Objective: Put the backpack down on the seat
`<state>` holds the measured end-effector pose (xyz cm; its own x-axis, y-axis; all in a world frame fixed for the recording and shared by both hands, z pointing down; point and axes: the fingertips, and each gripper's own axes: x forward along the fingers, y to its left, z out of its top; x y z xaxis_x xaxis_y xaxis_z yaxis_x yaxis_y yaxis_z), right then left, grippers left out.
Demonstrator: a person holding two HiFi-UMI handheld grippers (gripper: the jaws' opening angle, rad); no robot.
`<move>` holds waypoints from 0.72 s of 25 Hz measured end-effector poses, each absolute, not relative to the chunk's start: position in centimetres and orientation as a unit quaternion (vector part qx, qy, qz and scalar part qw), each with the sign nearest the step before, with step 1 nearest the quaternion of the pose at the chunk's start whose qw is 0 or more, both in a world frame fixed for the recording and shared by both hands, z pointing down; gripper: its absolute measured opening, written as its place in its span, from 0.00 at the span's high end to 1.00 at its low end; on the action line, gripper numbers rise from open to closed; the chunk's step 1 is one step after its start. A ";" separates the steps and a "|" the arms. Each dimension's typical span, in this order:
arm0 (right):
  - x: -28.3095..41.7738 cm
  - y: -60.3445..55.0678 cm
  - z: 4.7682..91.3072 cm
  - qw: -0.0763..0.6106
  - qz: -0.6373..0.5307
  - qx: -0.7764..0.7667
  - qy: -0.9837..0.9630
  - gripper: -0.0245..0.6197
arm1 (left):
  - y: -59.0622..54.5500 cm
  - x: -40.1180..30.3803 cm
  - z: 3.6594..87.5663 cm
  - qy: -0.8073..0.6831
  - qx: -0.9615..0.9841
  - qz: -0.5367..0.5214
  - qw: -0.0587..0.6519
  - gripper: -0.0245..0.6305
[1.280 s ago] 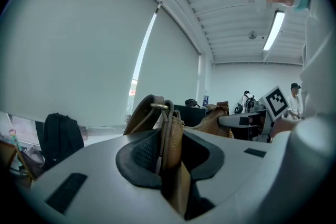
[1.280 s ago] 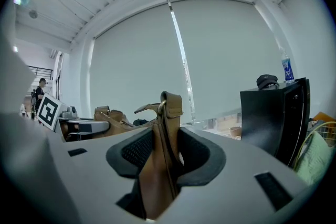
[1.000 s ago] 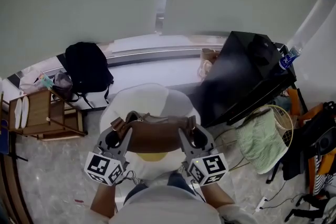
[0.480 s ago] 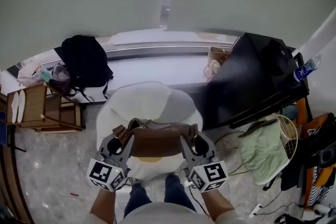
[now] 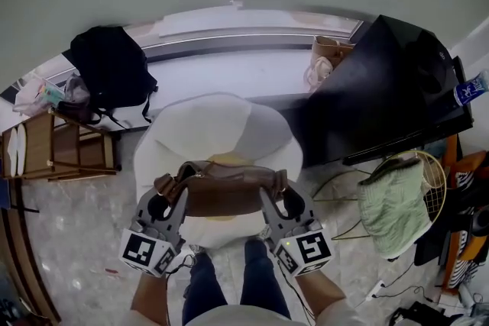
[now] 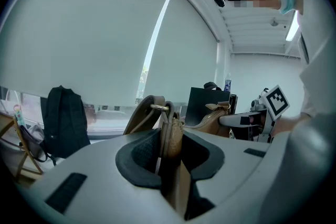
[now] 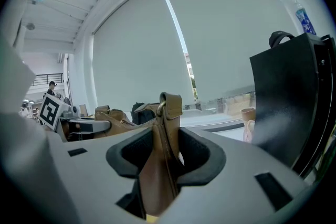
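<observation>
Speckled marble floor [image 5: 69,240] lies under a round, puffy white seat [image 5: 206,130] with a yellow middle, and the soft brown leather backpack [image 5: 223,196] hangs over the seat's near edge, stretched between two tools. Held low with its marker cube toward the person, the left tool [image 5: 162,204] grips narrow on a flat leather strap below a brass ring at the bag's left end. The right tool [image 5: 284,199], mirrored, pinches a thicker folded leather tab at the right end.

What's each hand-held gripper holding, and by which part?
Both hold the brown backpack: the left hand-held gripper clamps its left end and the right hand-held gripper its right end, each where the strap attaches.
</observation>
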<state>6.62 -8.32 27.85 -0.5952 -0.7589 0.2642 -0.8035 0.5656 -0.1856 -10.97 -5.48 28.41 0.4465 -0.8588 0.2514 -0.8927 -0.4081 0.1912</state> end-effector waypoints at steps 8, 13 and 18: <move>6.9 -10.7 33.4 0.095 0.152 0.436 -0.882 0.70 | -7.4 -10.5 33.7 -0.526 0.832 0.067 0.165 0.81; 7.1 -11.8 36.8 0.109 0.165 0.432 -0.880 0.70 | -8.2 -10.3 37.1 -0.521 0.832 0.078 0.176 0.81; 7.6 -12.6 39.9 0.115 0.176 0.432 -0.877 0.70 | -9.3 -9.8 39.9 -0.518 0.833 0.084 0.174 0.81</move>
<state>7.58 -12.63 39.90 -0.5999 -0.7175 0.3539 -0.7985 0.5645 -0.2091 -9.77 -9.25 39.85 0.4482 -0.8345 0.3204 -0.8930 -0.4023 0.2016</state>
